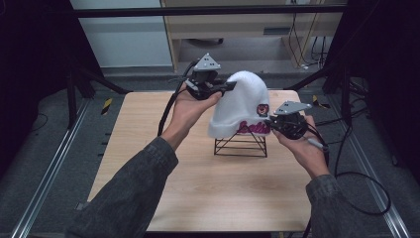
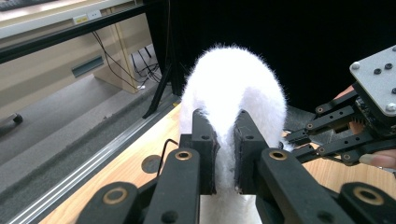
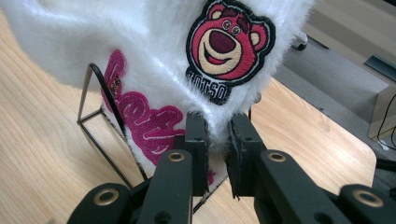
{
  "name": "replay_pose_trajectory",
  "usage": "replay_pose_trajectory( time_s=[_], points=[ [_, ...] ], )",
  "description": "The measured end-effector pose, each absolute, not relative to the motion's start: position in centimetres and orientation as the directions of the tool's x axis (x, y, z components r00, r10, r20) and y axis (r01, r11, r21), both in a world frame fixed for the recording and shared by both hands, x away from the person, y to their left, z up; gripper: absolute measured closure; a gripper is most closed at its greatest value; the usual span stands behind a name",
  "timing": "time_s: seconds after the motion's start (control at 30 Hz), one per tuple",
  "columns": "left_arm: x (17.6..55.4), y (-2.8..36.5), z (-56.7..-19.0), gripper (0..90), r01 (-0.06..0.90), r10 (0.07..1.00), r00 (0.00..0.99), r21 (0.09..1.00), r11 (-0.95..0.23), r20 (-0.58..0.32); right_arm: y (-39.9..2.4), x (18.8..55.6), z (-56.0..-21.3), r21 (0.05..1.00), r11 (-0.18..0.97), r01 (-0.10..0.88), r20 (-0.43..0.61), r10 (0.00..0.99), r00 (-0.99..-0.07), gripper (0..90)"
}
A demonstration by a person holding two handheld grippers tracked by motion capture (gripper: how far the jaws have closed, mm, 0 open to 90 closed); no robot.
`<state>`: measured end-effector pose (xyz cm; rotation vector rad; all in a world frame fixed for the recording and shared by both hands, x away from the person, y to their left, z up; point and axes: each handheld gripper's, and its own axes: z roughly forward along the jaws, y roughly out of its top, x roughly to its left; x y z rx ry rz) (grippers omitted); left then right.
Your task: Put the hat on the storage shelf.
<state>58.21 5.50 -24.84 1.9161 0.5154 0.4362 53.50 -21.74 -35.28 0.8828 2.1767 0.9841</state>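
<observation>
A hat (image 1: 242,101) is set over a wire stand (image 1: 241,146), which is placed on the worktop (image 1: 198,188) just right of the centre of the high view. The left gripper (image 1: 229,86) is found at the hat's upper left, near its crown, with a fold of the hat pinched between its fingers (image 2: 204,154). The right gripper (image 1: 271,122) is found at the hat's lower right edge, where the brim is clamped below a patch (image 3: 229,44).
</observation>
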Motion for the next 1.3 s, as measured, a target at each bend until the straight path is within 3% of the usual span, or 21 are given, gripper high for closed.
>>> replay_pose_trajectory(
  time_s=[0.7,1.3],
  points=[
    [57.9,4.5,-25.6,81.7,0.132,0.505,0.857,0.904,-0.408,0.103,-22.5,53.1,-36.7,0.788,0.508,0.348,-0.222,0.761,-0.61,80.0],
    [58.1,4.1,-28.1,81.8,0.159,0.495,0.865,0.889,-0.43,0.084,-22.9,52.9,-38.8,0.764,0.521,0.38,-0.216,0.763,-0.609,79.6]
  ],
)
